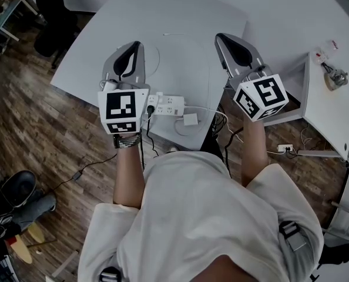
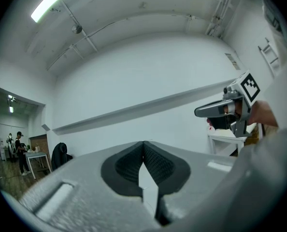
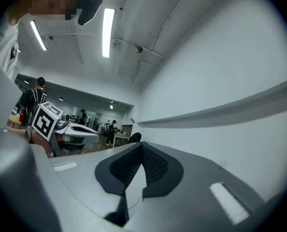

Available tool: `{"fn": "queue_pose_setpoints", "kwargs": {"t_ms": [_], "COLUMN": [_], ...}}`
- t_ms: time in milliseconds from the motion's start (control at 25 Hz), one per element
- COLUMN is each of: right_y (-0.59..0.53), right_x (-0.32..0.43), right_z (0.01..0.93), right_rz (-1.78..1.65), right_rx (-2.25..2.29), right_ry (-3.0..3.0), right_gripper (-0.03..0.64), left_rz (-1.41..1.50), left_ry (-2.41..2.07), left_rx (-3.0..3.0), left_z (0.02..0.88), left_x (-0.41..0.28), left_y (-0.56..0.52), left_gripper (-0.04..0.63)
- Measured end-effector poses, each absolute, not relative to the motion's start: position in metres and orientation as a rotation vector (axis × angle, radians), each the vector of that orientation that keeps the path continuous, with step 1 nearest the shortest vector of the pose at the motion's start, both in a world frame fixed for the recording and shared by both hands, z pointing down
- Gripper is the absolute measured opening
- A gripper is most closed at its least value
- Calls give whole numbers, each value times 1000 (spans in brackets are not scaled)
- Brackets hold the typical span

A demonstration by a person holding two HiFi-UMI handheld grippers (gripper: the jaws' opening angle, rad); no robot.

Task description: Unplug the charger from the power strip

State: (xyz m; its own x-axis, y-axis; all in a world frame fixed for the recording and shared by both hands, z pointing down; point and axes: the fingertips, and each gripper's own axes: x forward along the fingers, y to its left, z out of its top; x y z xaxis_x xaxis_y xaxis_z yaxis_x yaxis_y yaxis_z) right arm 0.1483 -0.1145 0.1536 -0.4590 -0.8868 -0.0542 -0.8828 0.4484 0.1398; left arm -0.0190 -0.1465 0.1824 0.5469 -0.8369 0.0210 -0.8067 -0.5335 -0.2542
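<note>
Nearest, we record the person's white shirt (image 1: 204,216) and two forearms (image 1: 129,169) reaching forward. Left hand-held gripper (image 1: 135,44): held level above the left half of the tabletop (image 1: 180,16), jaws together, pads meeting at the tip with nothing between them. Right hand-held gripper (image 1: 221,37): held level over the tabletop's right edge, well apart from the left one, jaws likewise closed and empty. Below them the white tabletop's near edge runs diagonally from its left corner toward the person's waist. Power strip (image 1: 167,105): white, lying close to that near edge, just right of the left hand-held gripper's body. A black plug (image 1: 150,108) sits at its left end, and a dark cord drops over the edge toward the floor (image 1: 57,134). Charger (image 1: 190,120): small white block on the tabletop, just beside the strip's right end and right at the near edge; we cannot tell whether it is seated in a socket. Beyond these, open white surface extends to the far edge. Further right, a white side table (image 1: 333,116) carries small objects. Wood floor lies open to the left, with a dark chair (image 1: 54,10) near the far corner. Both gripper views face a plain white wall (image 2: 148,81).
</note>
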Motion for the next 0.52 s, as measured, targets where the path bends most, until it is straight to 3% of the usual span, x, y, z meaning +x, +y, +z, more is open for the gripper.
{"fn": "queue_pose_setpoints", "kwargs": {"t_ms": [520], "right_y": [-109], "right_x": [159], "right_z": [154], "right_rz": [-216], "right_rx": [1711], "right_ry": [-2557], "right_gripper": [2], "left_rz": [-151], "left_ry": [1321], "left_rx": [-2565], "left_z": [173], "left_x": [-4], "left_y": [-136], "left_gripper": [2]}}
